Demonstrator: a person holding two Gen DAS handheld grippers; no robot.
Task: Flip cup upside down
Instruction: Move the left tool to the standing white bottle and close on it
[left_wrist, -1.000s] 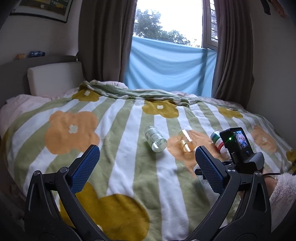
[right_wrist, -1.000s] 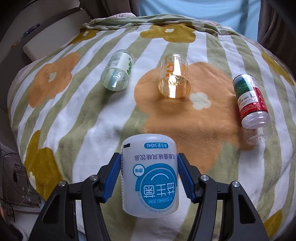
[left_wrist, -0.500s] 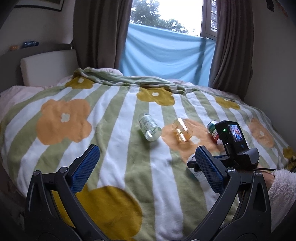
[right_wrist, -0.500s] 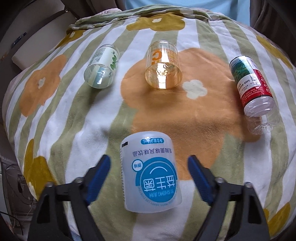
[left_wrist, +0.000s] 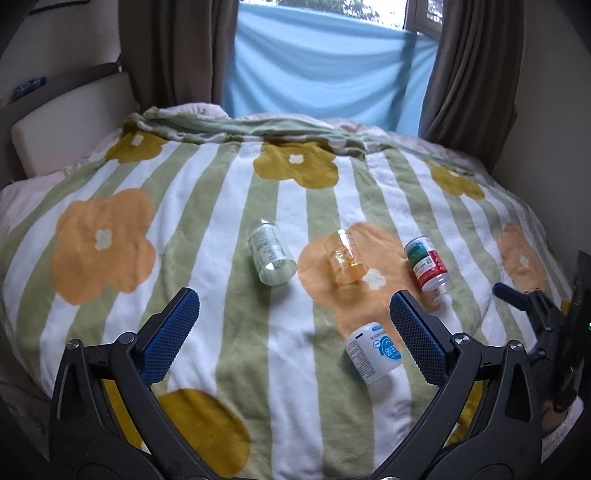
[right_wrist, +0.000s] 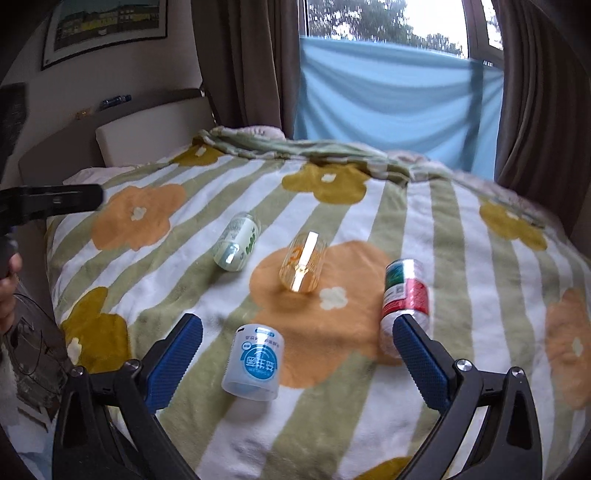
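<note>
A white plastic cup with a blue round label (right_wrist: 255, 363) stands on the flowered blanket (right_wrist: 369, 424), its print upside down and its wide end down. My right gripper (right_wrist: 297, 328) is open, fingers spread wide on either side and just short of the cup, touching nothing. In the left wrist view the same cup (left_wrist: 373, 350) stands just left of the right finger of my left gripper (left_wrist: 294, 301), which is open and empty above the blanket.
Three more containers lie on their sides farther up the bed: a green-labelled clear cup (right_wrist: 236, 243), an amber cup (right_wrist: 303, 264) and a red-and-green labelled bottle (right_wrist: 404, 291). A headboard cushion (right_wrist: 147, 133) sits at the left, curtains and a window behind.
My right gripper opened, let go of the white cup and drew back and up. The cup now stands free on the blanket. The left gripper shifted its view slightly.
</note>
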